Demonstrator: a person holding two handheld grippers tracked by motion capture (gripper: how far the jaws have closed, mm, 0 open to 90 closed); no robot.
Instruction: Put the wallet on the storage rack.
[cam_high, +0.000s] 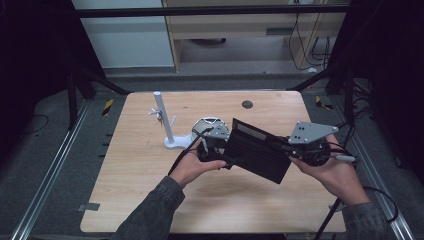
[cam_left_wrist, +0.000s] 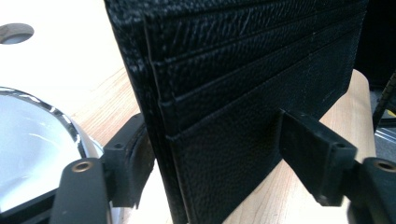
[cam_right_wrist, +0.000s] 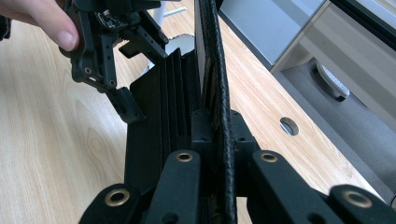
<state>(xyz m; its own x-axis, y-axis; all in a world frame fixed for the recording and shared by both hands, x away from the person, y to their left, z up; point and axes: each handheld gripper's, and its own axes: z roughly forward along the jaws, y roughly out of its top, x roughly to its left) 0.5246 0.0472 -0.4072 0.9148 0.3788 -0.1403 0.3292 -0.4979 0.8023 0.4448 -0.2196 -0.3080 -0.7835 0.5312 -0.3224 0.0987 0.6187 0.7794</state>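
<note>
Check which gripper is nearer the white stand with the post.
Left. The left gripper sits just right of the white stand, at the near edge of the black wallet; the right gripper clamps the wallet's far end, well away.

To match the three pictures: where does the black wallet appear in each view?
High view: black wallet at centre, between both hands.
Left gripper view: card slots at centre, between the left claw jaws.
Right gripper view: edge-on at centre, clamped by the right claw.
Shared landmark: round table hole.

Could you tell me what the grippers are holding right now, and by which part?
The right gripper clamps one leaf of the open black wallet at its edge. The left gripper straddles the card-slot leaf, not yet gripping.
</note>
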